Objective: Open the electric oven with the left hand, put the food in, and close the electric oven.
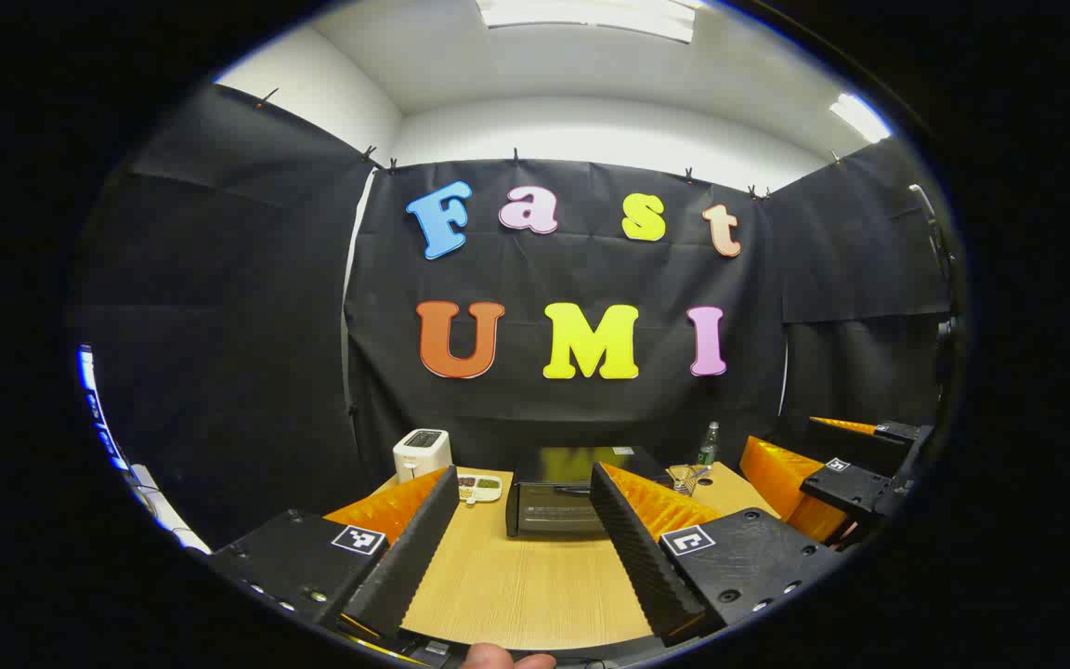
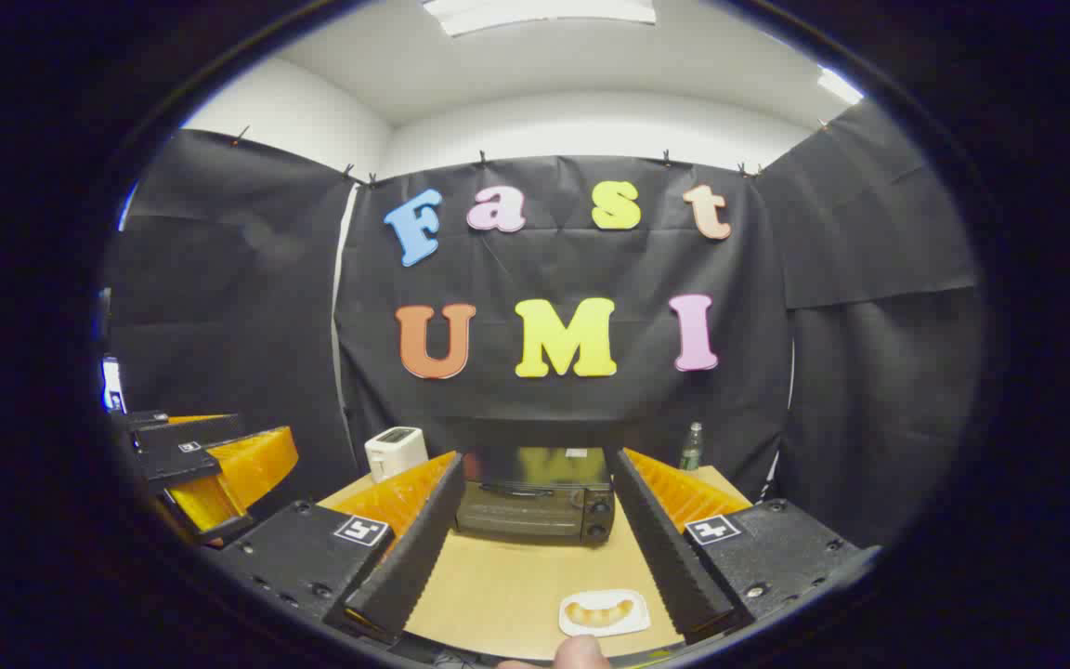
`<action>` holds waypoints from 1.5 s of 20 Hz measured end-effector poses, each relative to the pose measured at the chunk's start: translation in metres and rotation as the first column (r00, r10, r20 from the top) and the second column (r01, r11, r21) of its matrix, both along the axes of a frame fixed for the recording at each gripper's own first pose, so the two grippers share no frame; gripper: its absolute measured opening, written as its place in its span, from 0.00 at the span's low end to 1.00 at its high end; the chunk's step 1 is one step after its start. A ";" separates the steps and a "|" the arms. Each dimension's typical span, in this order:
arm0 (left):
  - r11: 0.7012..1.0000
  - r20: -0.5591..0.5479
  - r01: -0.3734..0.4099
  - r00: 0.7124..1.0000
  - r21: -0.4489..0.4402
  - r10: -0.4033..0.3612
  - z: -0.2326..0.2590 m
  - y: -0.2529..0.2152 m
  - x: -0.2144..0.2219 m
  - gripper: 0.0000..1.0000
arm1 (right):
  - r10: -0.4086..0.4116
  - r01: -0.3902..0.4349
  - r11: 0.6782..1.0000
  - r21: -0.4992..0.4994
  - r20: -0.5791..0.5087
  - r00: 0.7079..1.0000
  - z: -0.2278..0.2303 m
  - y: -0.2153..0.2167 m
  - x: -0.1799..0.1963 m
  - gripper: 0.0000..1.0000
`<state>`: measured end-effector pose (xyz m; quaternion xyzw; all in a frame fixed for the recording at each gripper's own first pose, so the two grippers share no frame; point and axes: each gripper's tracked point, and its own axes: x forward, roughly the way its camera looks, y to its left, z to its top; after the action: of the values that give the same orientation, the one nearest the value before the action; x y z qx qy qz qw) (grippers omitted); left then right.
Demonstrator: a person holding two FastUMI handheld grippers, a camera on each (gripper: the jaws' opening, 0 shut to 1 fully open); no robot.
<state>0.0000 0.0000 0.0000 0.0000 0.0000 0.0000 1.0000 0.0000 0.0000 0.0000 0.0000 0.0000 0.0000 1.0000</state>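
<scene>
The pale wood-grain table (image 1: pixel 535 585) looks matt; the black electric oven's (image 2: pixel 535 506) glass door is glossy; the white plastic toaster (image 1: pixel 421 452) is smooth.

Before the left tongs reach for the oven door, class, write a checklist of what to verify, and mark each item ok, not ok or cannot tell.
1. Left tongs open and empty: ok.
2. Right tongs open and empty: ok.
3. Oven door shut, handle across its front: ok.
4. Bare table between left tongs and oven: ok.
5. Food tray near the right tongs: ok.
6. Oven switched off: cannot tell.
</scene>
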 end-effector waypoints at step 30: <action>1.000 -0.034 0.016 0.999 -0.022 -0.017 -0.021 -0.025 0.017 0.93 | -0.037 0.038 0.999 0.018 -0.023 0.999 -0.005 -0.040 0.017 1.00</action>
<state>0.0173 -0.0255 -0.0210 -0.0111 0.0172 -0.0083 0.9998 0.0173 -0.0399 -0.0049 0.0093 0.0114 -0.0187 0.9997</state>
